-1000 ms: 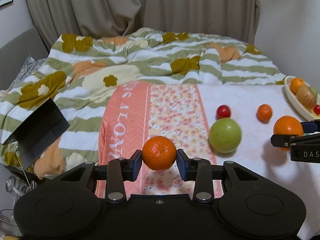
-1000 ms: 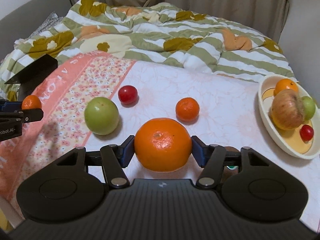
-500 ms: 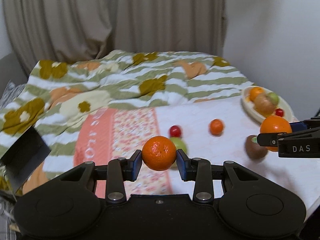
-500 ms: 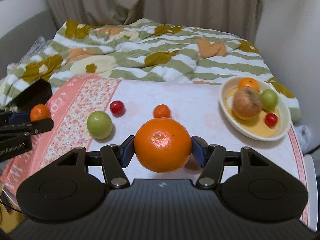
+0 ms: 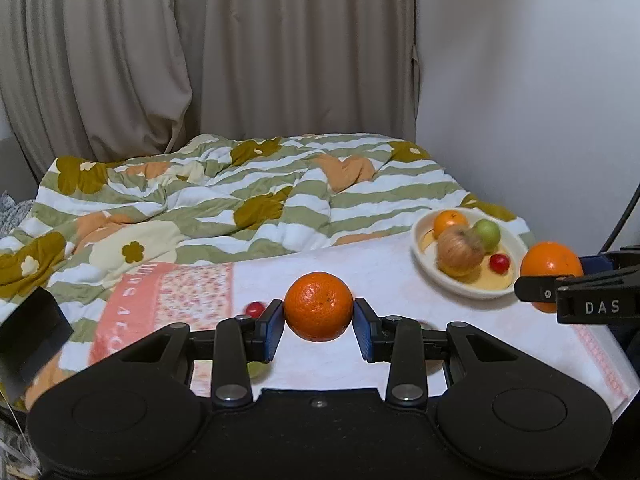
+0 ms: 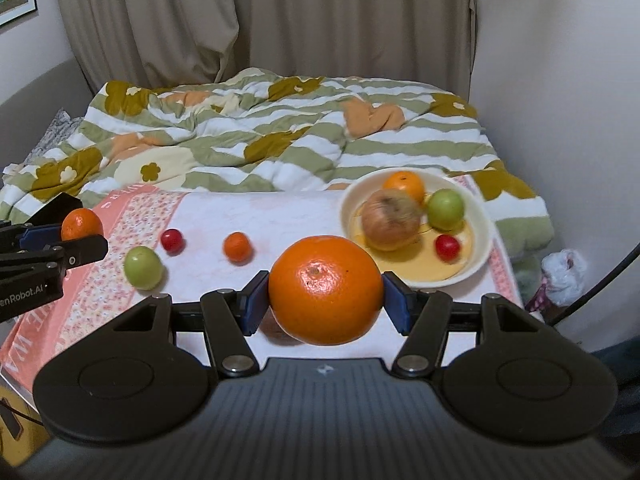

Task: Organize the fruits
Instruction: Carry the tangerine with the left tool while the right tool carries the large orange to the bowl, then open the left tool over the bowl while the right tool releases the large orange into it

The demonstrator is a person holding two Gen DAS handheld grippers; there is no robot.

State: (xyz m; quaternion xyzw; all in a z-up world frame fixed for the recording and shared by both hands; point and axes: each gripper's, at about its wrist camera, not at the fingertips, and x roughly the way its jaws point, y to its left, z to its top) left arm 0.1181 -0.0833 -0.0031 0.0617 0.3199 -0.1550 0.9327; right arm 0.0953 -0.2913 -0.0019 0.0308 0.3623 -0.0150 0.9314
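Note:
My left gripper (image 5: 319,330) is shut on a small mandarin (image 5: 319,306), held above the table. My right gripper (image 6: 325,300) is shut on a large orange (image 6: 325,290), held above the table just in front of the cream bowl (image 6: 478,254). The bowl holds an orange, a brownish apple, a green fruit and a red cherry tomato. On the table lie a green apple (image 6: 143,267), a red cherry tomato (image 6: 172,240) and a small mandarin (image 6: 237,247). A brown fruit shows partly under the large orange.
The table has a white and pink floral cloth (image 6: 280,216). Behind it lies a bed with a striped floral quilt (image 6: 260,132). Curtains and a white wall stand at the back. A white bag (image 6: 564,276) lies on the floor at the right.
Both grippers have risen and pulled back with their fruit. The views tilted up, and the bowl now sits nearer the centre. The right gripper has moved closer to the bowl.

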